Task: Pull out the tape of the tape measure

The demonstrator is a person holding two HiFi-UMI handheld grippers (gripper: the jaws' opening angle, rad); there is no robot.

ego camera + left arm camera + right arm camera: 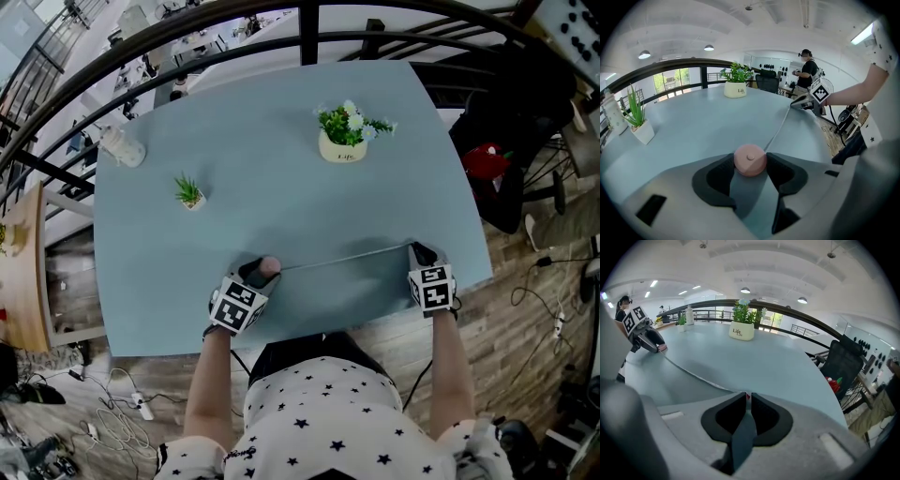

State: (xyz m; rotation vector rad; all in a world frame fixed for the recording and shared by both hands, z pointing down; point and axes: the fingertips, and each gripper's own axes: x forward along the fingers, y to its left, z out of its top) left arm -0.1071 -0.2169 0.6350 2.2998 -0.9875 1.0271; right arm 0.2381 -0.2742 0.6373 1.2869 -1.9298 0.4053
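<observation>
While lying under both claws, counter (281, 141): bears the case, so the pull can stay level.
Tape (342, 257): stretched in one line from left claw to right claw, just above the counter; taut, probably to resist recoil.
Left claw (265, 269): clamped on the round case from both sides, likely anchoring it against the pull.
Right claw (419, 251): pinched almost closed on the tape's thin, red-tipped end.
Tape measure (750, 160): pink, between the left claw's pads, resting on the counter.

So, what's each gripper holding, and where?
Left gripper: pink tape measure case, by its round sides. Right gripper: the tape, pinched at its end tab.
</observation>
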